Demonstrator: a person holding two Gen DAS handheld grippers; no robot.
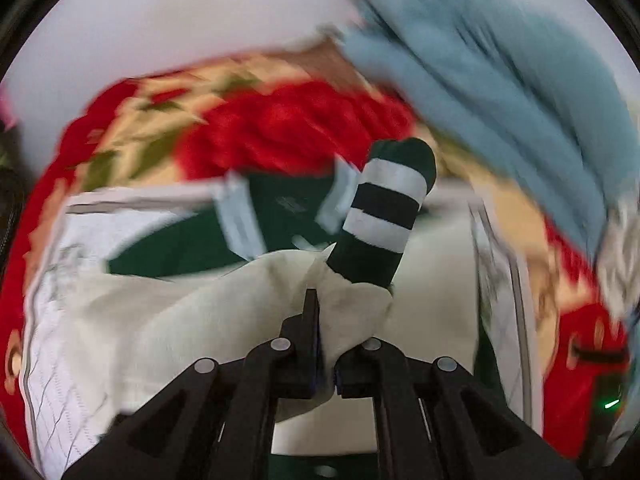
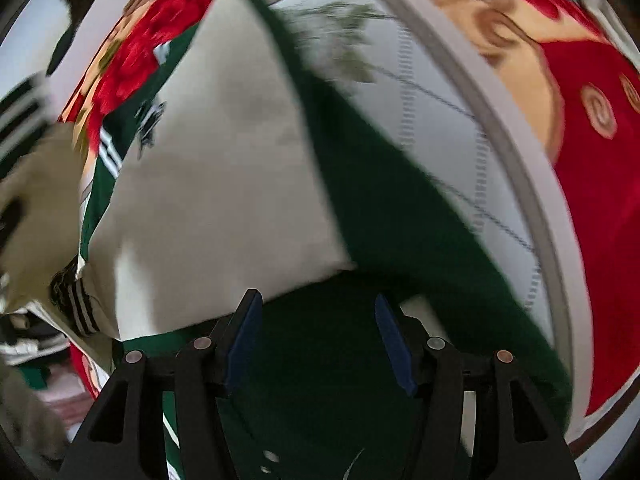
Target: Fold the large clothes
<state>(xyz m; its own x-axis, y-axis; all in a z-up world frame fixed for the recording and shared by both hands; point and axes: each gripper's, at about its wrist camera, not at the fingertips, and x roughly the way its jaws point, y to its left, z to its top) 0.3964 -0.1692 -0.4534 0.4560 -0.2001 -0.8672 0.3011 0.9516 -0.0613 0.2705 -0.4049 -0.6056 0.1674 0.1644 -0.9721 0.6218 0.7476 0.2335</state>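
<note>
A green and cream jacket (image 1: 192, 248) lies spread on a white quilted mat (image 1: 52, 320). My left gripper (image 1: 326, 312) is shut on the jacket's cream sleeve (image 1: 352, 316); its green cuff with white stripes (image 1: 384, 208) sticks up past the fingers. In the right wrist view the jacket's cream panel (image 2: 216, 200) and green body (image 2: 384, 216) fill the middle. My right gripper (image 2: 316, 308) is open and empty just above the green cloth, blue pads (image 2: 244, 340) apart. The striped cuff shows blurred at the left edge (image 2: 20, 116).
A red and cream floral blanket (image 1: 280, 120) lies under the mat and also shows in the right wrist view (image 2: 592, 200). A light blue cloth (image 1: 480, 72) lies at the upper right. A white wall (image 1: 160, 12) is behind. Both views are motion-blurred.
</note>
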